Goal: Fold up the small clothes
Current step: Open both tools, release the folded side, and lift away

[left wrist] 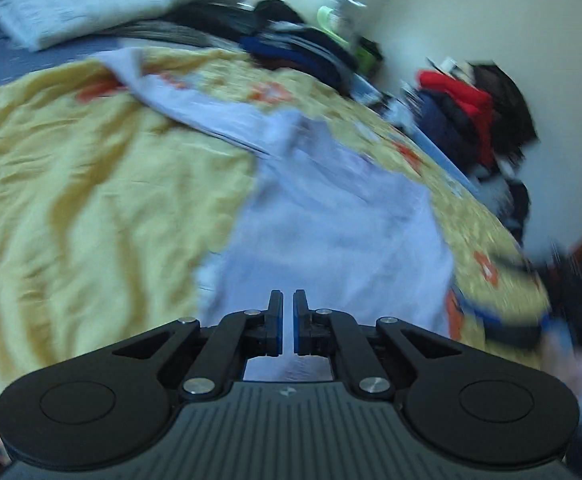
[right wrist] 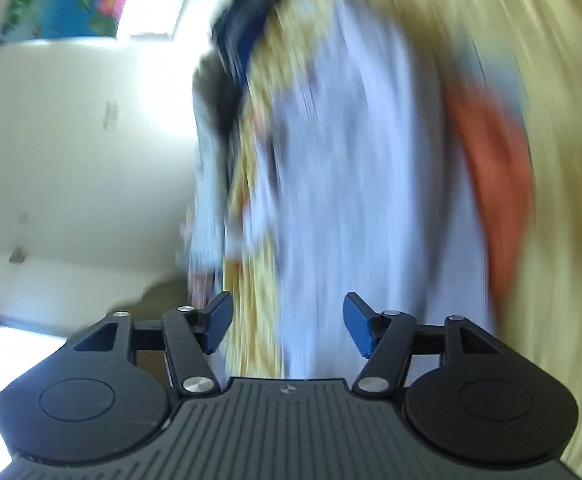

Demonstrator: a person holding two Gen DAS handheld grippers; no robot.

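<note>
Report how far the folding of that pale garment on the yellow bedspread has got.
Done: nothing looks finished; the pale lilac garment lies rumpled on the yellow bedspread. In hand: nothing visible; left tool shut, right tool open, empty. Left: smoothing and all folds.

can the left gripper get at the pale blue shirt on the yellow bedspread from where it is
Probably yes. The left gripper points straight at the pale blue shirt, which lies spread on the yellow bedspread with nothing lying between them. Its jaws are nearly shut with no cloth visibly between them, so they would need to open first.

Daylit from a glaring window (right wrist: 151, 0); both fisheye views motion-blurred, the right heavily.
</note>
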